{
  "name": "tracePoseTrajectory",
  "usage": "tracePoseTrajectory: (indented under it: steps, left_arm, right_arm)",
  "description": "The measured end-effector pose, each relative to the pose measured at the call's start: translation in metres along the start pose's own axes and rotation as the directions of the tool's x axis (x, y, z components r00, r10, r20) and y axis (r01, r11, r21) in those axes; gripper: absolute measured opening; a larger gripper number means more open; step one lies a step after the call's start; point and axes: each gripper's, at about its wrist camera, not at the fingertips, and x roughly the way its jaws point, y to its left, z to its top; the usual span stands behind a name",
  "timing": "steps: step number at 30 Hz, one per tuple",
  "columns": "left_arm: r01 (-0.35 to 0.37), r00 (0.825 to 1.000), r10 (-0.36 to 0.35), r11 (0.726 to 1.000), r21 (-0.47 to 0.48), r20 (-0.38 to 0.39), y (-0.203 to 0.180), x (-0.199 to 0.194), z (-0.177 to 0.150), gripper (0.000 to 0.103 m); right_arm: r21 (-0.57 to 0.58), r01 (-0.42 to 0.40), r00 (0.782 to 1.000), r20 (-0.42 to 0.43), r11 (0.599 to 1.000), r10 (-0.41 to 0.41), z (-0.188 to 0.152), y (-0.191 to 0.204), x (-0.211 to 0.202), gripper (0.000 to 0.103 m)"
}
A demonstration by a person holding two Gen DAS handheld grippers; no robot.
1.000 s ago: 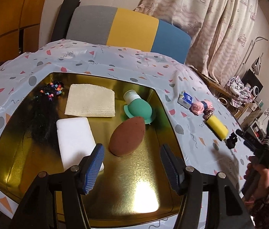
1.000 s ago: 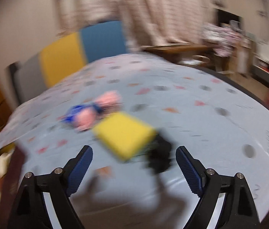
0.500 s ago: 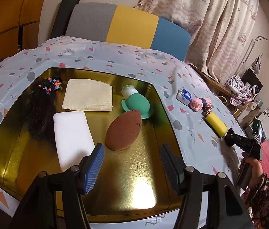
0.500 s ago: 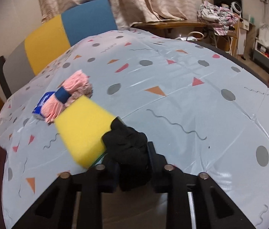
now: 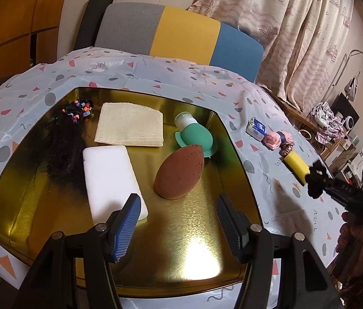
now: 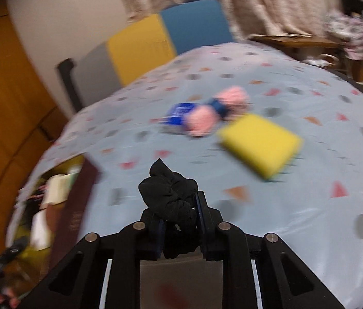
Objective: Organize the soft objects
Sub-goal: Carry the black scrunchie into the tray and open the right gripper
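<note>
My right gripper (image 6: pixel 179 219) is shut on a black scrunchie (image 6: pixel 170 193) and holds it above the tablecloth; it also shows in the left wrist view (image 5: pixel 315 177). A yellow sponge (image 6: pixel 261 144) and a pink scrunchie (image 6: pixel 217 113) lie on the cloth beyond it. My left gripper (image 5: pixel 177 221) is open and empty above the near part of a gold tray (image 5: pixel 207 265). The tray holds a white sponge (image 5: pixel 109 177), a brown oval sponge (image 5: pixel 180 172), a folded cream cloth (image 5: pixel 130 128), a green silicone bottle (image 5: pixel 194 135) and black hair with coloured ties (image 5: pixel 63 139).
A blue-and-white packet (image 5: pixel 256 128) lies on the patterned tablecloth (image 5: pixel 264 170) next to the pink scrunchie (image 5: pixel 276 139). A grey, yellow and blue chair back (image 5: pixel 176 33) stands behind the table. Curtains and cluttered furniture are at the right.
My right gripper closed on the black scrunchie beside the yellow sponge, lifted it and swung left towards the tray. The left gripper stayed open over the tray.
</note>
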Motion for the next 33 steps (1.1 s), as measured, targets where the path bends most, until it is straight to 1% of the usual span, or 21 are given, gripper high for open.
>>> tracePoseTrajectory:
  steps: [3,6,9,11,15,17,20,21,22,23,25,27,28,30,33]
  left_arm:
    - [-0.009,1.000,0.009,1.000,-0.009,0.008,0.005,-0.003,0.002,0.061]
    - [-0.028,0.999,0.029,0.999,-0.027,0.024,0.011,-0.007,0.003,0.061]
    - [-0.037,0.998,0.039,0.998,-0.054,0.041,0.019,-0.011,0.005,0.061]
    - [-0.048,0.997,0.052,0.996,-0.073,0.049,0.024,-0.013,0.007,0.061]
    - [-0.059,0.996,0.066,0.992,-0.111,0.065,0.035,-0.017,0.011,0.061]
    - [-0.066,0.995,0.075,0.990,-0.127,0.070,0.040,-0.018,0.012,0.061]
    - [-0.065,0.995,0.076,0.987,-0.147,0.068,0.045,-0.018,0.013,0.061]
    - [-0.066,0.995,0.077,0.986,-0.151,0.068,0.046,-0.018,0.014,0.061]
    - [-0.067,0.995,0.078,0.986,-0.152,0.068,0.046,-0.019,0.014,0.061]
    - [-0.068,0.995,0.079,0.986,-0.153,0.069,0.046,-0.019,0.014,0.061]
    - [-0.066,0.994,0.078,0.986,-0.155,0.072,0.046,-0.019,0.014,0.061]
    - [-0.066,0.994,0.078,0.986,-0.156,0.071,0.047,-0.020,0.014,0.061]
    - [-0.065,0.995,0.076,0.985,-0.157,0.069,0.047,-0.019,0.014,0.061]
    - [-0.064,0.995,0.075,0.985,-0.159,0.066,0.047,-0.019,0.013,0.061]
    - [-0.060,0.996,0.070,0.986,-0.157,0.062,0.047,-0.018,0.014,0.061]
  right_arm:
    - [-0.062,-0.112,0.994,-0.019,0.992,0.111,-0.002,0.052,0.000,0.021]
    - [-0.118,-0.186,0.982,-0.050,0.975,0.182,-0.003,0.094,0.005,0.021]
    - [-0.160,-0.253,0.966,-0.097,0.954,0.239,-0.007,0.135,0.013,0.021]
    - [-0.189,-0.268,0.961,-0.114,0.945,0.250,-0.009,0.153,0.017,0.021]
    - [-0.247,-0.260,0.962,-0.153,0.933,0.227,-0.019,0.189,0.032,0.021]
    - [-0.265,-0.248,0.964,-0.165,0.932,0.210,-0.022,0.198,0.040,0.024]
    - [-0.288,-0.223,0.968,-0.182,0.931,0.176,-0.026,0.209,0.054,0.024]
    - [-0.295,-0.214,0.968,-0.189,0.931,0.163,-0.027,0.211,0.058,0.027]
    - [-0.299,-0.207,0.969,-0.194,0.932,0.153,-0.028,0.212,0.059,0.032]
    - [-0.306,-0.193,0.972,-0.192,0.932,0.138,-0.028,0.213,0.061,0.033]
    - [-0.323,-0.178,0.976,-0.177,0.930,0.126,-0.028,0.214,0.059,0.042]
    - [-0.342,-0.143,0.985,-0.140,0.929,0.100,-0.029,0.215,0.053,0.064]
    - [-0.344,-0.132,0.988,-0.119,0.929,0.097,-0.028,0.215,0.049,0.067]
    - [-0.358,-0.117,0.992,-0.082,0.926,0.094,-0.027,0.215,0.041,0.067]
    - [-0.360,-0.105,0.994,-0.060,0.927,0.089,-0.024,0.213,0.035,0.067]
